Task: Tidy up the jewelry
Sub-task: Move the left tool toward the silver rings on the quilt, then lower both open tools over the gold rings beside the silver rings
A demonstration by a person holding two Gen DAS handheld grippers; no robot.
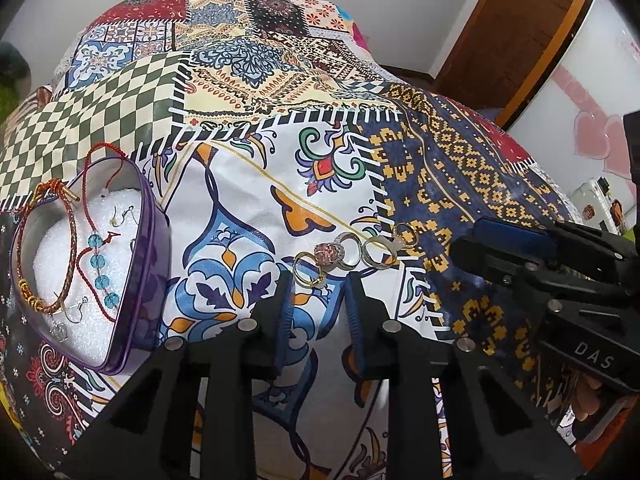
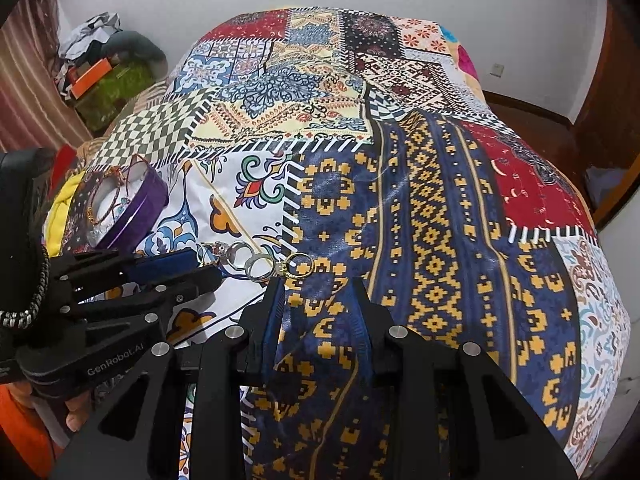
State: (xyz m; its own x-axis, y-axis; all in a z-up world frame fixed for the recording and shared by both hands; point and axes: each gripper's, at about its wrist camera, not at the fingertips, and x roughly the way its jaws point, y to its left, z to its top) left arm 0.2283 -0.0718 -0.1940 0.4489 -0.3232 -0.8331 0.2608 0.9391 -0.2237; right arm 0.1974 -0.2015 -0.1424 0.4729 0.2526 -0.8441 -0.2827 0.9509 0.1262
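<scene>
Several rings lie in a row on the patchwork cloth: a gold ring (image 1: 306,272), a pink-stone ring (image 1: 330,253), silver rings (image 1: 376,254) and a thin gold ring (image 1: 408,234). They also show in the right wrist view (image 2: 256,262). A purple heart-shaped tin (image 1: 132,280) at left holds a red-gold braided bracelet (image 1: 60,260), a blue-bead bracelet (image 1: 98,268) and earrings on white foam. My left gripper (image 1: 318,284) is open and empty, just short of the gold ring. My right gripper (image 2: 320,284) is open and empty, just short of the rightmost gold ring (image 2: 298,266).
The patchwork cloth (image 2: 420,220) covers a bed. The right gripper enters the left wrist view at right (image 1: 520,256); the left gripper shows in the right wrist view at left (image 2: 160,272). A wooden door (image 1: 520,40) and clutter on the floor (image 2: 100,64) lie beyond.
</scene>
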